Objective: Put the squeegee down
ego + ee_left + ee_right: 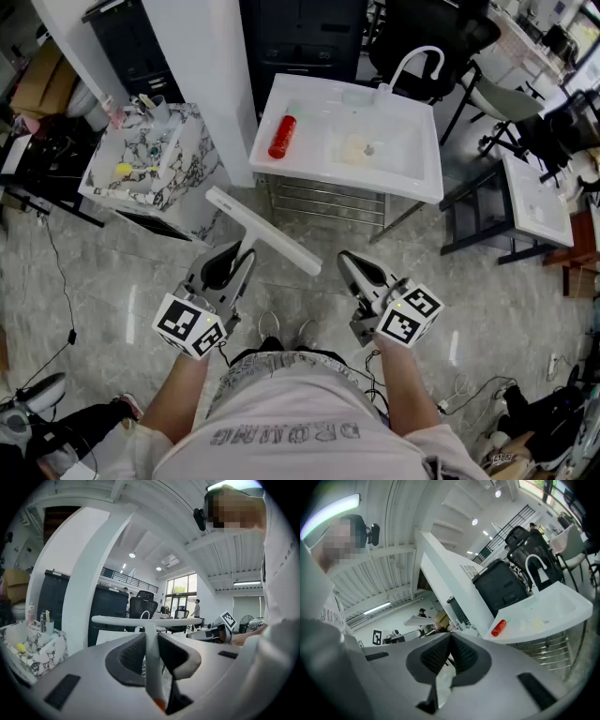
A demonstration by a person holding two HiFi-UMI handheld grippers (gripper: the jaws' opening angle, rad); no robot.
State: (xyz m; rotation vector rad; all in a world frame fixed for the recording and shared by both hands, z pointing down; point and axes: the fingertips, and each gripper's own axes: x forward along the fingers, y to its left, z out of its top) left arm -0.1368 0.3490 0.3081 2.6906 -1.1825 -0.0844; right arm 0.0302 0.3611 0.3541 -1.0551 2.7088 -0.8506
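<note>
Head cam looks steeply down from overhead, left tool (246, 251) and right tool (345, 259) just below centre. Each tool cam sits close behind its own jaws, facing level across the room. Right one shares the sink (319, 131) and red bottle (282, 137) with head cam.

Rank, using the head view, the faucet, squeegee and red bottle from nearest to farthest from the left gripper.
1. squeegee, held by the left gripper
2. red bottle, at the left end of the sink
3. faucet, on the sink's far edge
</note>
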